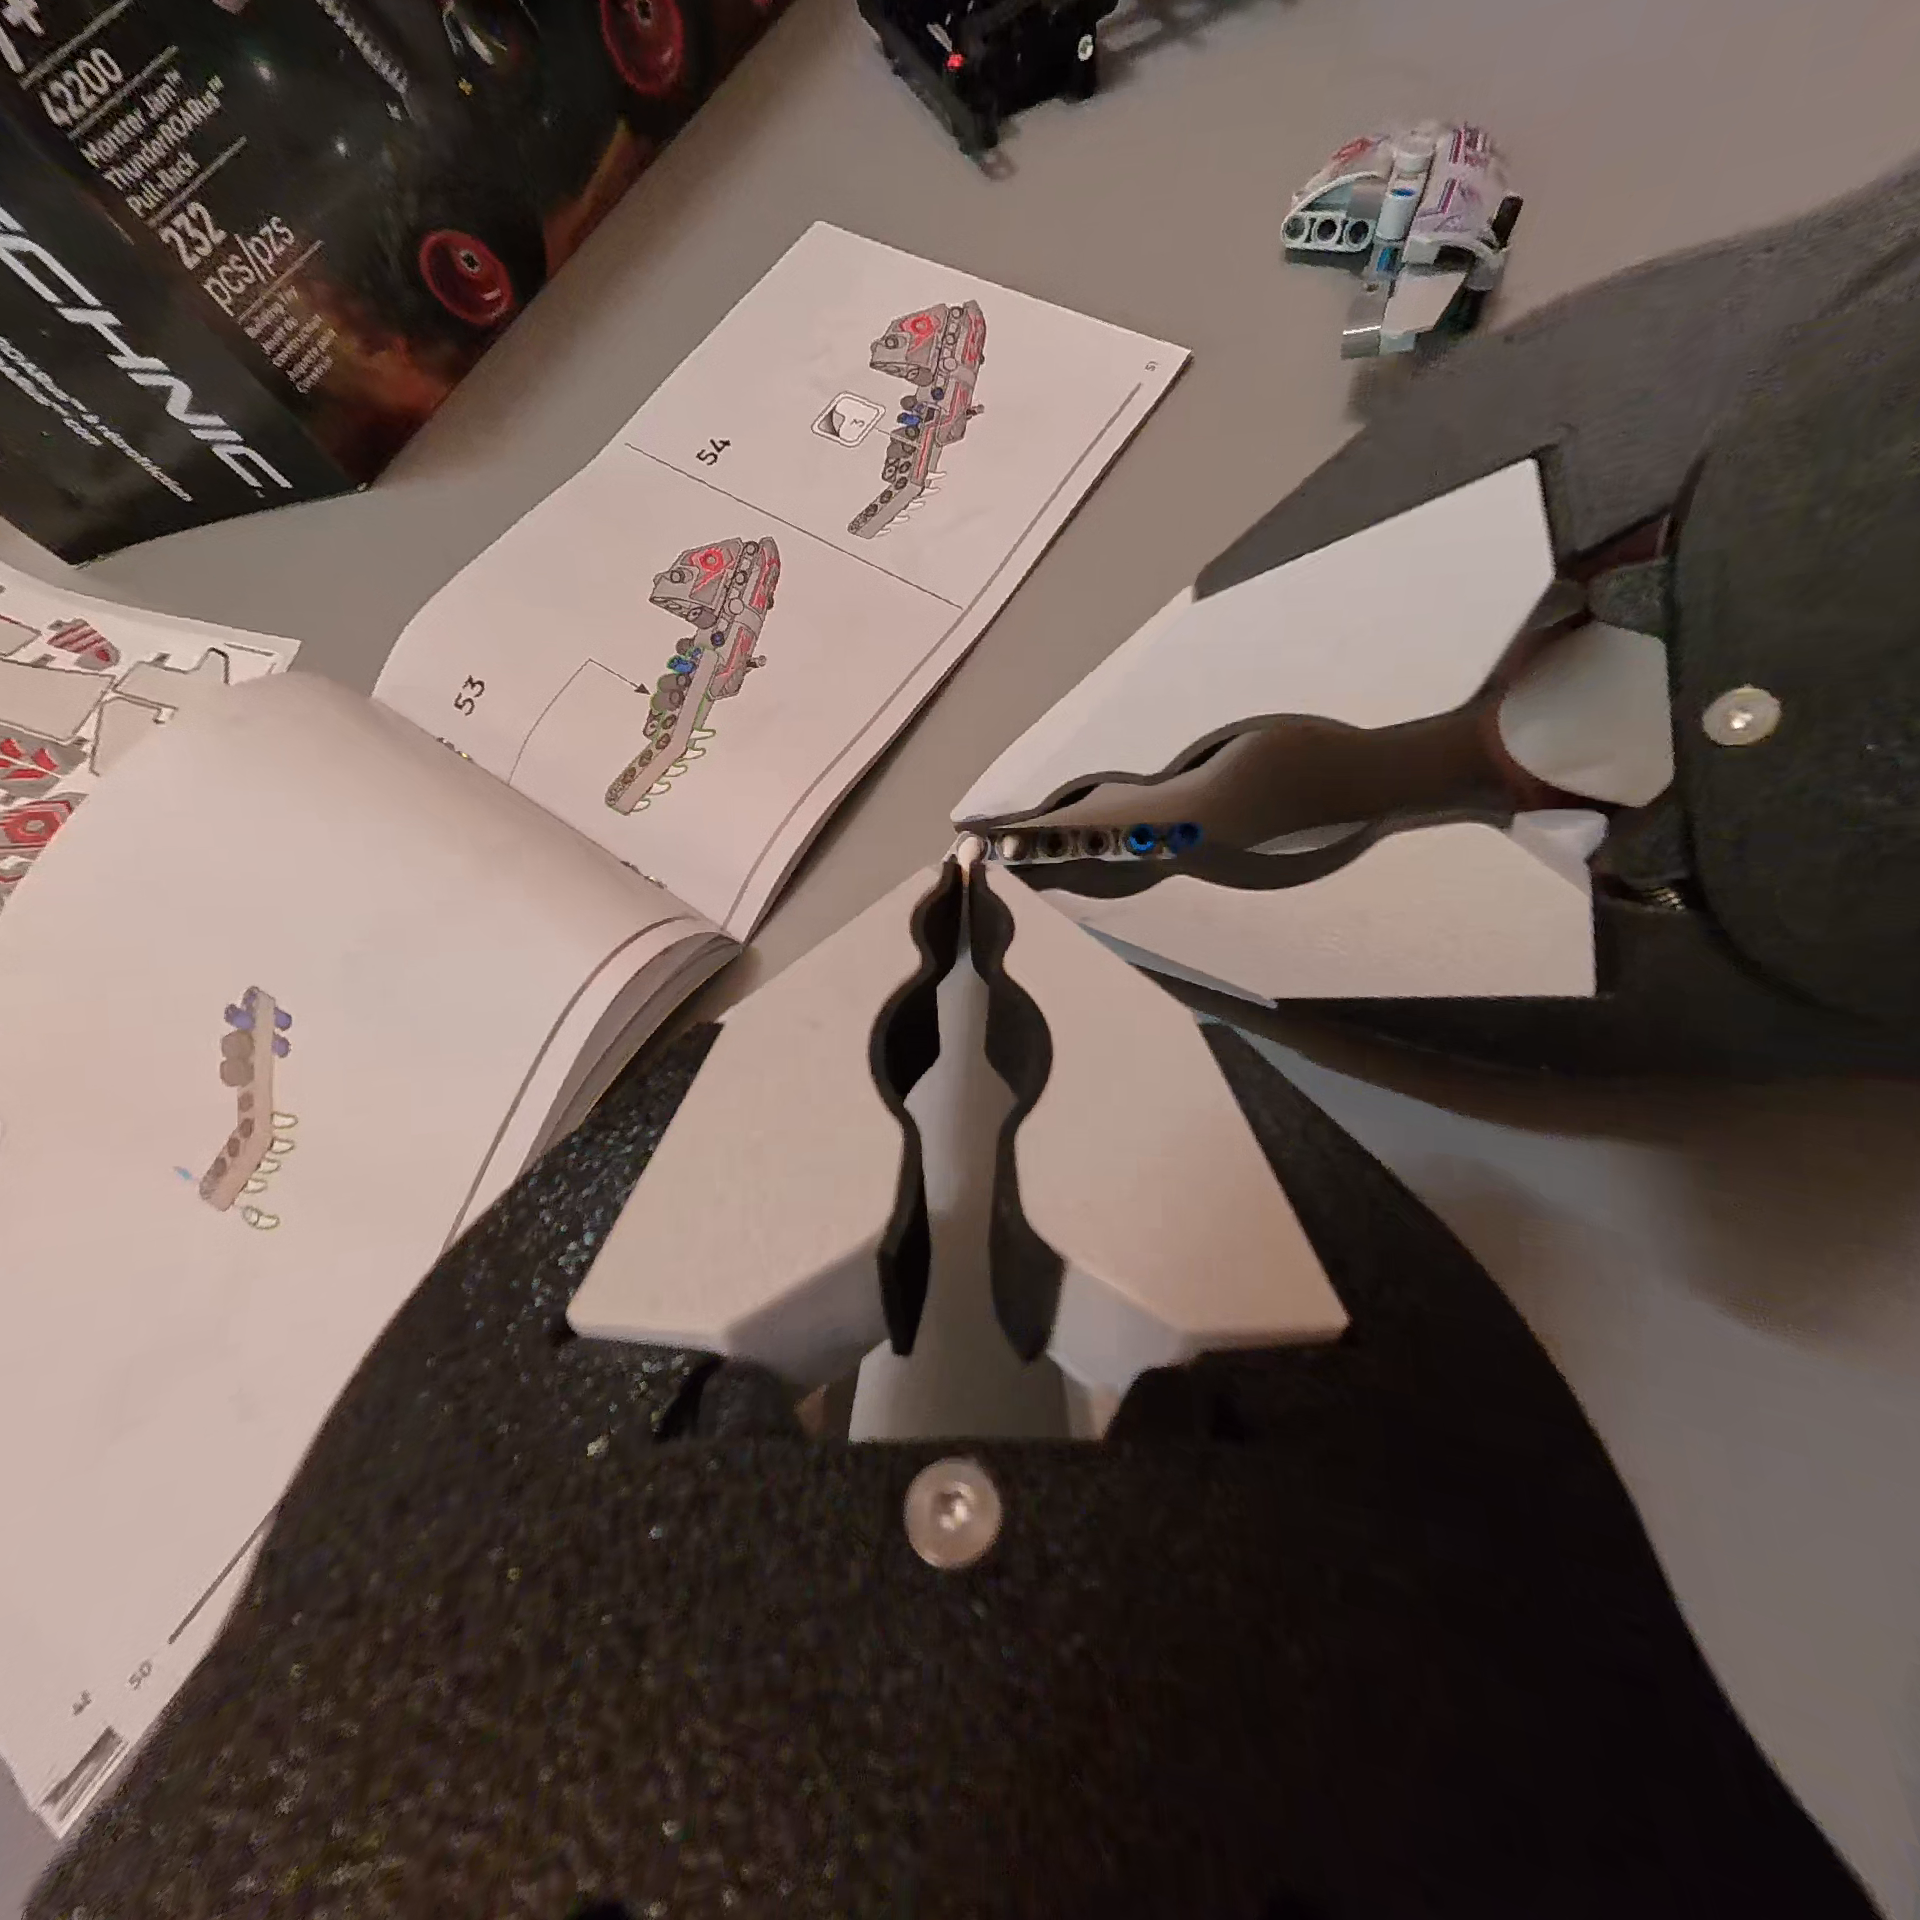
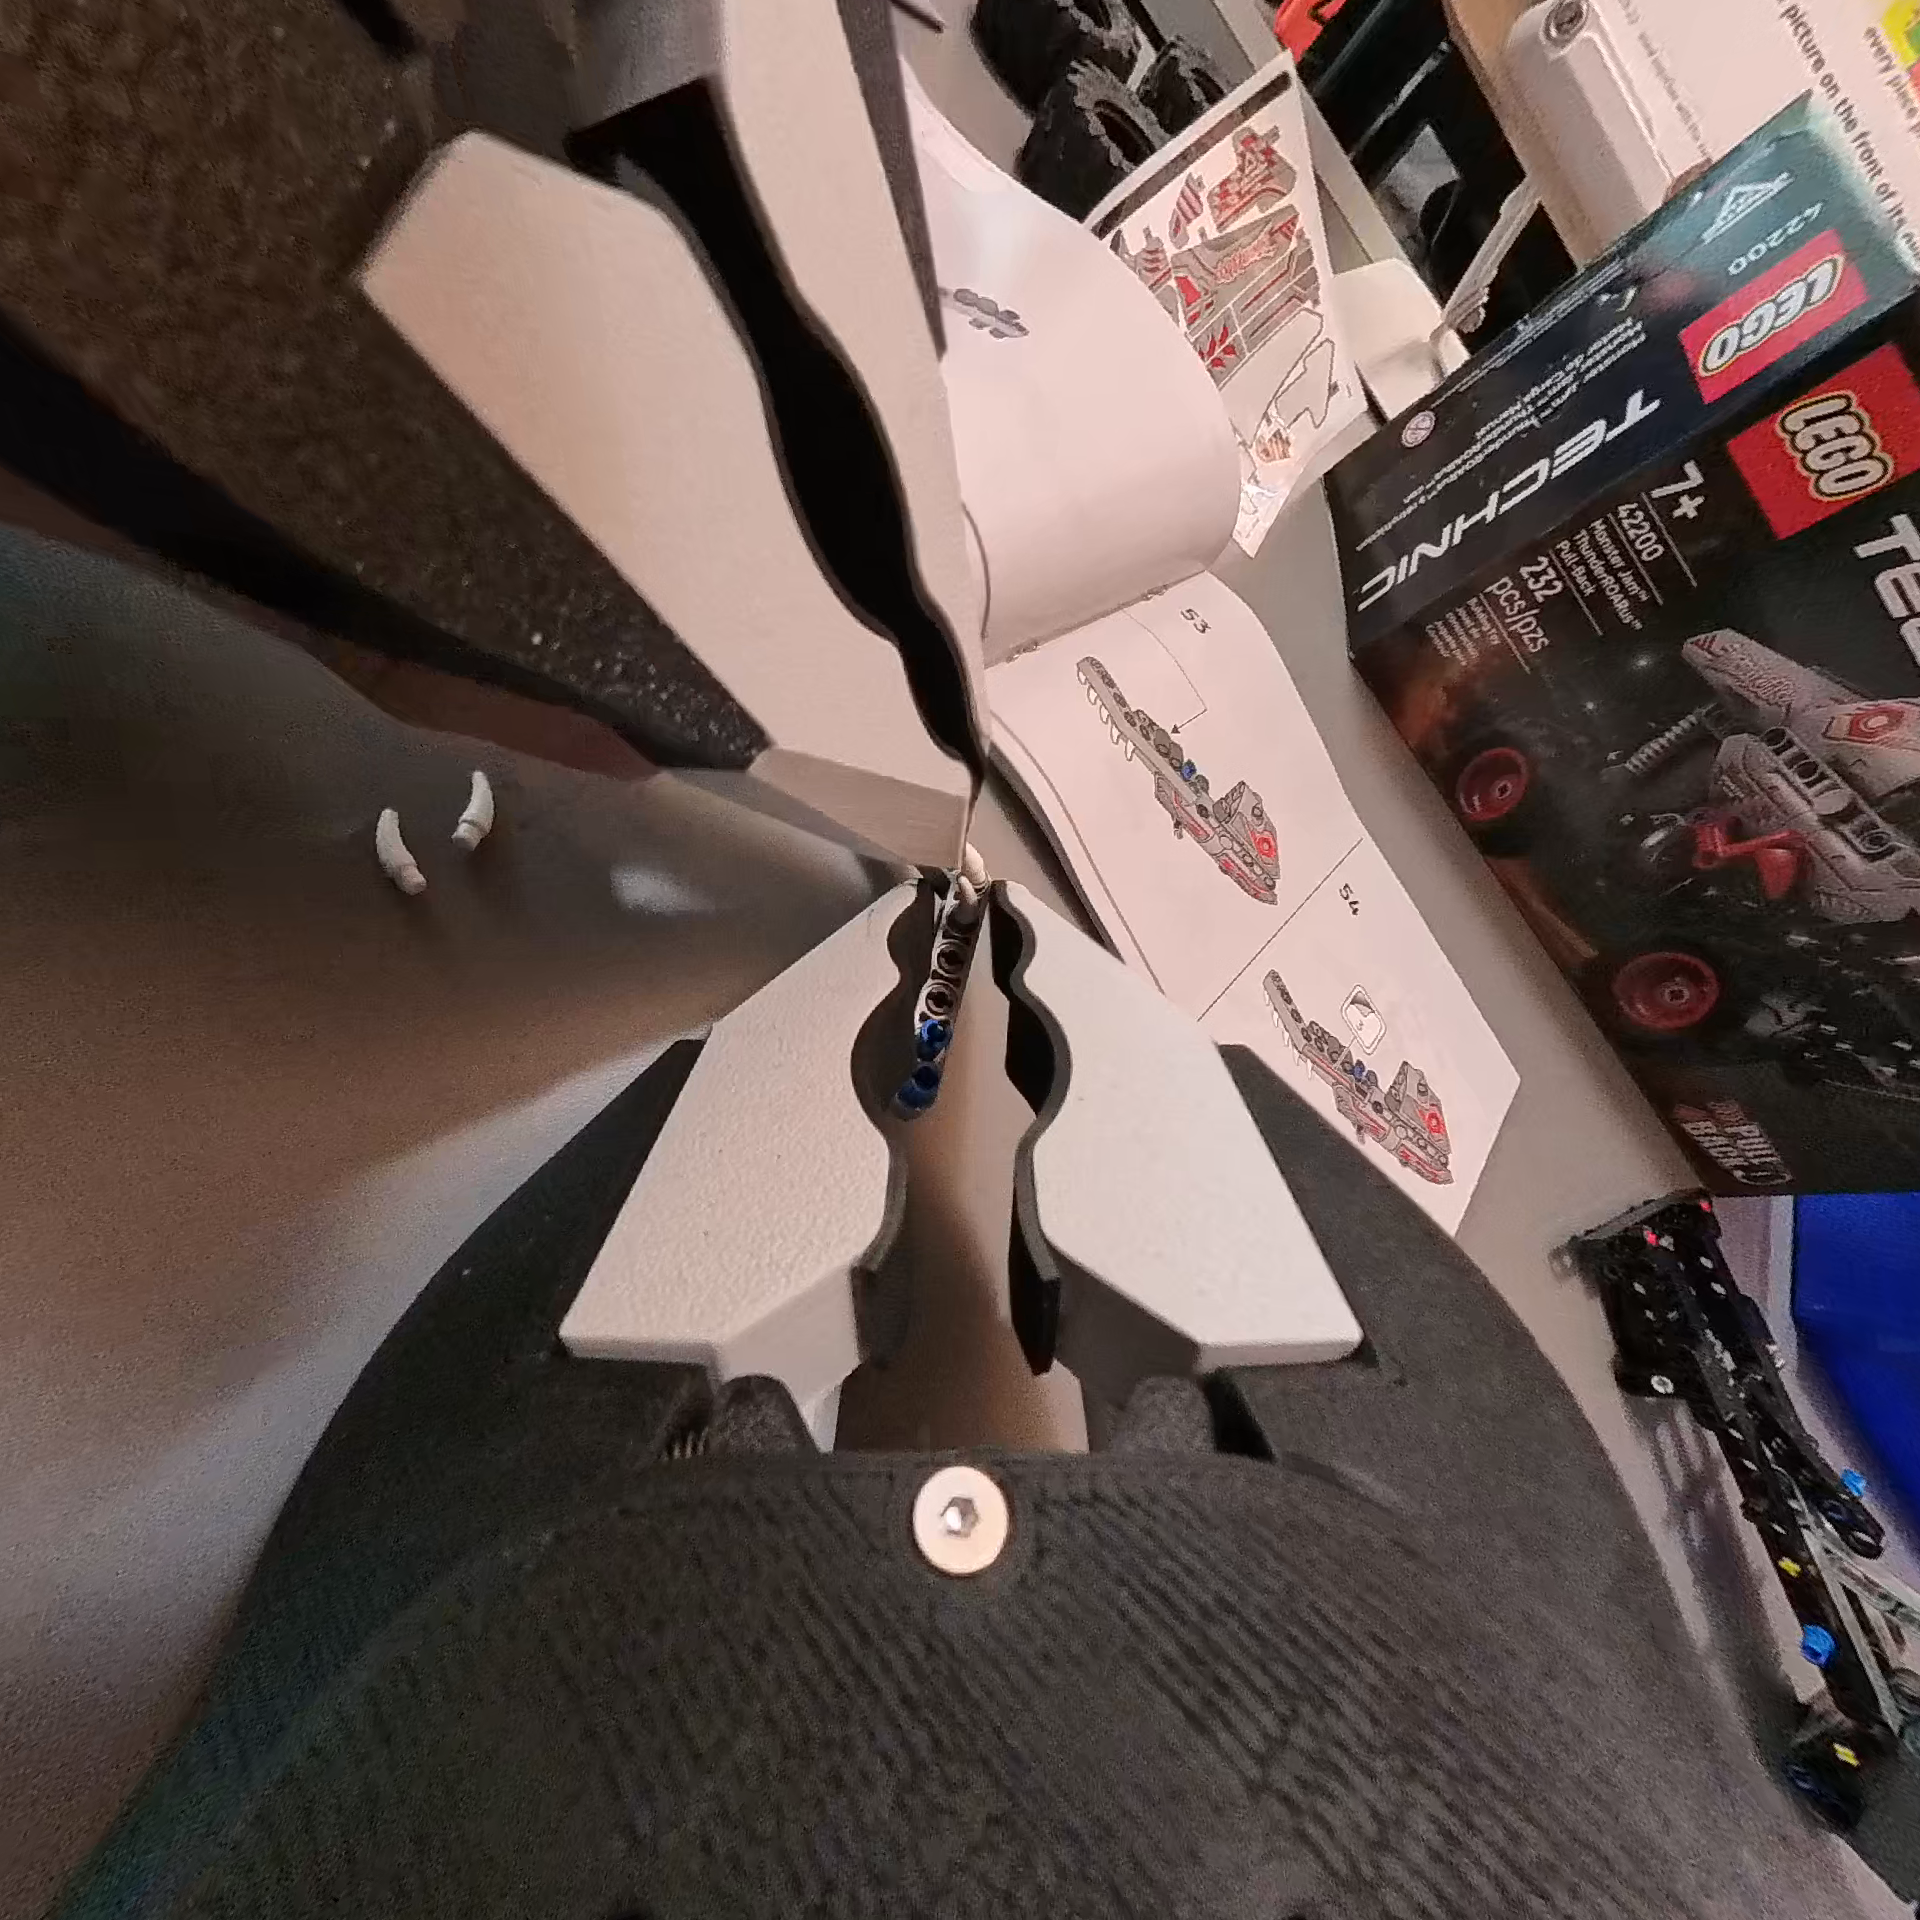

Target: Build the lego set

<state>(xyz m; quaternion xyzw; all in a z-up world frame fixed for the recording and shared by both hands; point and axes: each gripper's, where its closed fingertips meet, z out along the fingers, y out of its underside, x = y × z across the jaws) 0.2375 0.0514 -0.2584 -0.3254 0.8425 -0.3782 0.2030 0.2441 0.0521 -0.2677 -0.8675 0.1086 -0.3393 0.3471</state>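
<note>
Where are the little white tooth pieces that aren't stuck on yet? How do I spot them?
Start at the open instruction booklet, then look across the two grippers to the bare grey table on the far side. Two tiny loose teeth lie there side by side. They are curved, white and horn-shaped, with nothing else near them, unlike the tooth pinched in the left gripper.

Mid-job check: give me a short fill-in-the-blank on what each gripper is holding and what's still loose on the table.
1. The right gripper is shut on a grey beam carrying ____ pins.
2. The left gripper pinches a small ____ tooth piece at the beam's tip.
3. ____ loose tooth pieces lie on the table.

Missing words: blue; white; two
</note>
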